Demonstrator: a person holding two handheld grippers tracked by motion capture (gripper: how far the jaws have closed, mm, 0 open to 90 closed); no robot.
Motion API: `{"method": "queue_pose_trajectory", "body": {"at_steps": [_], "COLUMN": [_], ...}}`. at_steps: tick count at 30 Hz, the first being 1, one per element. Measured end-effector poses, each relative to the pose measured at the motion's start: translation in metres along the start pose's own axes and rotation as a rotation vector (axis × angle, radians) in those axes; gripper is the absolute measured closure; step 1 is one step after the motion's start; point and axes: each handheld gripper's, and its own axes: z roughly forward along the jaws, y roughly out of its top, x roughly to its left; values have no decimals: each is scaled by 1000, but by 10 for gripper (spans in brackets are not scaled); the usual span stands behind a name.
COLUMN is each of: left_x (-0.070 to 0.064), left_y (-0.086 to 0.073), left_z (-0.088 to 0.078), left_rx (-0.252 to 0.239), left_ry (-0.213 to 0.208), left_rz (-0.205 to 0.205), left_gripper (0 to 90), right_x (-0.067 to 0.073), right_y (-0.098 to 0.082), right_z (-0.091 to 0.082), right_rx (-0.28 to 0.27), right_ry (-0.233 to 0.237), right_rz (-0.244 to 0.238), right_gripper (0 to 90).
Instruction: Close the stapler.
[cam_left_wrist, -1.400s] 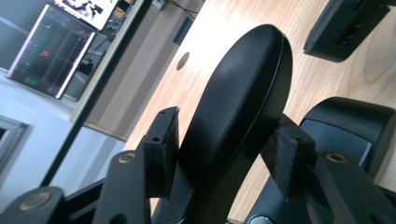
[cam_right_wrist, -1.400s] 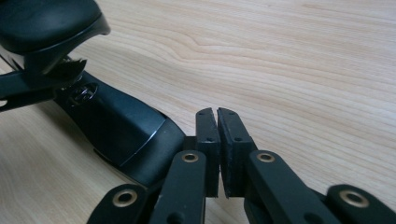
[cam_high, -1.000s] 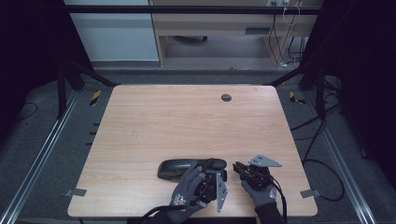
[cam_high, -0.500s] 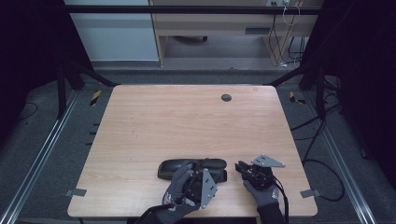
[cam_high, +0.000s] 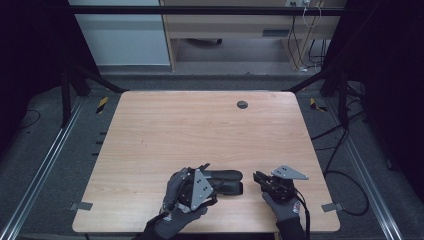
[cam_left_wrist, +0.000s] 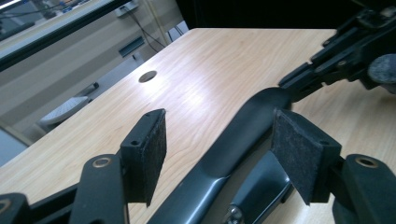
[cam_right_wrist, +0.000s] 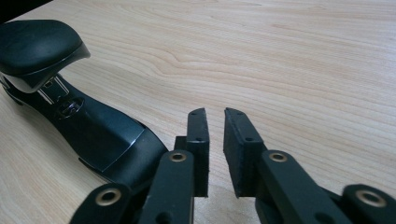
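Stapler (cam_high: 226, 181) lies flat, long axis left-right

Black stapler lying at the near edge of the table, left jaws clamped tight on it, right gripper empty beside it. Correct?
Not quite. The left gripper isn't clamped: the left gripper view shows its jaws standing wide, pads clear of the stapler that runs between them. The rest holds: the stapler lies near the table edge, and the right gripper is empty beside it.

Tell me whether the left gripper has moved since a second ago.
Yes. The left gripper has drawn back toward the table's near edge, leaving more of the black stapler exposed; its jaws closed slightly, not pressing it.
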Motion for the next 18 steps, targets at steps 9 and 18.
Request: {"method": "queue_pose_trajectory", "body": {"at_steps": [9,18], "left_x": [33,66], "left_y": [-12,-35], "left_z": [-18,-38], "left_rx": [-5,14], "left_ry": [57,123], "left_rz": [-95,-186], "left_gripper": [384,387], "right_x": [0,2], "right_y": [10,22], "right_z": [-4,-10], "right_rx": [-4,-29], "right_ry": [4,19], "right_rz": [-12,-15], "right_gripper": [900,900]}}
